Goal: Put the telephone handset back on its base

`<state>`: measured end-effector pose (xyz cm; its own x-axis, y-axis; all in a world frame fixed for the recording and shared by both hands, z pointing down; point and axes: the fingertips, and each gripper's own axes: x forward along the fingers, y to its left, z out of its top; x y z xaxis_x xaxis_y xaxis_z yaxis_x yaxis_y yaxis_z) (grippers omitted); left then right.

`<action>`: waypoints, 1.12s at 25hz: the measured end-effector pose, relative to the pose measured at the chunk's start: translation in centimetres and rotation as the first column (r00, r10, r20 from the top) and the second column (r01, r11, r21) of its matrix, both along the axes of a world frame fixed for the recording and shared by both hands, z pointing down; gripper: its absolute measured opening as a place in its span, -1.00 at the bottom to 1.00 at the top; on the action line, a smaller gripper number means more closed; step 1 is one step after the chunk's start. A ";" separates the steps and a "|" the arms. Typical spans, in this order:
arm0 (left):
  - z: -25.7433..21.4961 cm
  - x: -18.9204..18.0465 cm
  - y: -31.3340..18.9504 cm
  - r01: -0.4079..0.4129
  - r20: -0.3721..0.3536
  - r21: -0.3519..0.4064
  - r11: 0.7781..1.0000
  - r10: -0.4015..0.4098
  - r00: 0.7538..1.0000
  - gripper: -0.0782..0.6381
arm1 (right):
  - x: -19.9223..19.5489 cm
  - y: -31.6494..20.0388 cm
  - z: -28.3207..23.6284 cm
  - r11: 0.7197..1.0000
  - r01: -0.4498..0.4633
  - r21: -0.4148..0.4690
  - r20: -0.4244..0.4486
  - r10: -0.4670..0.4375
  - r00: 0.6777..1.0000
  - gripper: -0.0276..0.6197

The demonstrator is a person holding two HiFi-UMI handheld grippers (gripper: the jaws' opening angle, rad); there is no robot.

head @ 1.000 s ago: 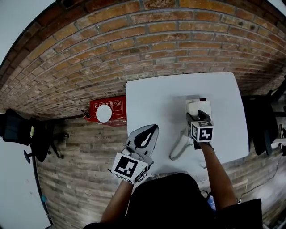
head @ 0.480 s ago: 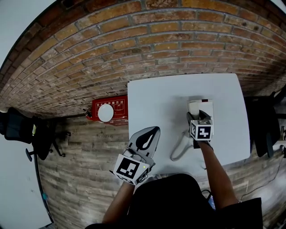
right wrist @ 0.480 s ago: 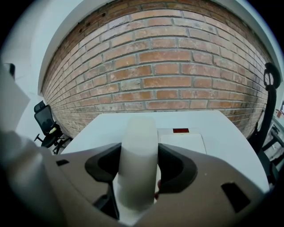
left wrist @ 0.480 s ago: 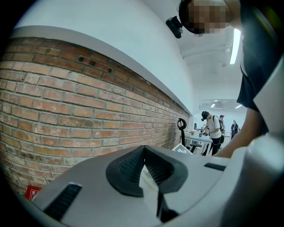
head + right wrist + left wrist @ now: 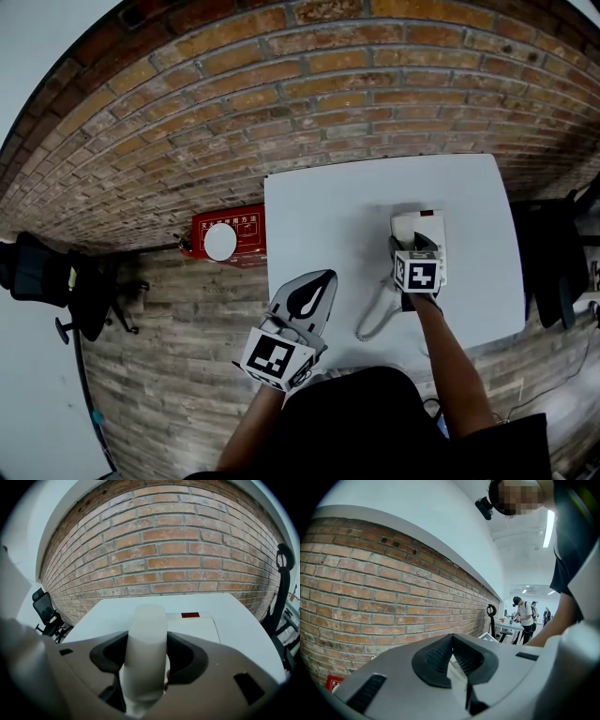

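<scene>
The left tool (image 5: 309, 292) hangs at the near left corner of the desk (image 5: 328, 206), well apart from the work. Its jaws are pressed together with nothing between them, and it has shifted little over the last second.

The right tool (image 5: 417, 246) pinches the telephone handset (image 5: 146, 639) across its middle, one pad on each side. The handset stands between the jaws and points away from the person. A coiled cord (image 5: 375, 314) trails from beneath this tool towards the near-left and lies on the desk.

Over the last second the right tool has drawn slightly nearer the base (image 5: 199, 627), which lies directly ahead of and below its jaws. The change is small. By judgement, the carry is nearly complete. Lowering the handset into the cradle and releasing it remain. No view shows the handset seated.

The desk is white and flat. Beyond the right tool it carries only the base, which bears a small red label (image 5: 190, 615).

Ahead of both tools, past the far desk edge, stands a brick wall (image 5: 164, 550). Left of the left tool a red box (image 5: 230, 234) sits on the plank floor (image 5: 169, 356). Black office chairs stand far left (image 5: 42, 267) and far right (image 5: 283, 559). The left gripper view shows people (image 5: 524, 616) standing at distant desks.
</scene>
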<state>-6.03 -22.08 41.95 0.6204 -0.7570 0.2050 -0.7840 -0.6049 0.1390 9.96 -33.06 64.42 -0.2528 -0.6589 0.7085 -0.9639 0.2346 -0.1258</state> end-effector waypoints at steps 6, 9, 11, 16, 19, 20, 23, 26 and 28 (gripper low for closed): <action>0.1 0.0 -0.2 -0.002 0.003 -0.006 1.000 0.002 1.000 -0.76 | -0.1 -0.3 0.5 1.000 0.002 -0.012 0.001 -0.002 1.000 -0.17; 0.3 -0.1 -0.2 -0.006 0.013 0.001 1.000 0.006 1.000 -0.76 | -0.1 -0.3 0.8 1.000 -0.001 -0.015 -0.001 0.001 1.000 -0.17; 0.4 -0.2 -0.2 -0.004 0.013 -0.006 1.000 0.004 1.000 -0.76 | -0.1 -0.4 1.0 1.000 -0.005 -0.018 -0.005 0.005 1.000 -0.17; 0.3 -0.2 -0.3 0.002 0.004 -0.007 1.000 -0.002 1.000 -0.76 | 0.0 -0.6 1.1 0.999 -0.010 -0.030 -0.014 0.010 1.000 -0.17; 0.6 -0.4 -0.2 0.001 0.011 -0.017 1.000 -0.001 1.000 -0.76 | -0.1 -0.6 1.3 0.999 -0.007 -0.035 -0.016 0.006 1.000 -0.17; 0.7 -0.4 -0.2 0.003 0.010 -0.020 1.000 -0.002 1.000 -0.76 | -0.1 -0.6 1.3 0.999 -0.006 -0.037 -0.017 0.005 1.000 -0.17; 0.6 -0.2 -0.1 -0.002 0.009 -0.017 1.000 0.002 1.000 -0.76 | -0.1 -0.5 1.3 0.999 -0.002 -0.043 -0.019 0.001 1.000 -0.17; 0.8 -0.1 0.0 -0.003 0.012 -0.027 1.000 0.004 1.000 -0.76 | -0.2 -0.5 1.2 0.999 0.003 -0.042 -0.014 -0.004 1.000 -0.17; 0.5 0.0 -0.2 -0.004 0.009 -0.017 1.000 0.004 1.000 -0.76 | -0.2 -0.5 1.2 0.999 0.005 -0.038 -0.009 -0.005 1.000 -0.17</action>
<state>-6.04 -22.23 42.49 0.6218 -0.7508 0.2228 -0.7826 -0.6060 0.1423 9.75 -33.56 65.67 -0.2492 -0.6305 0.7351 -0.9640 0.2345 -0.1257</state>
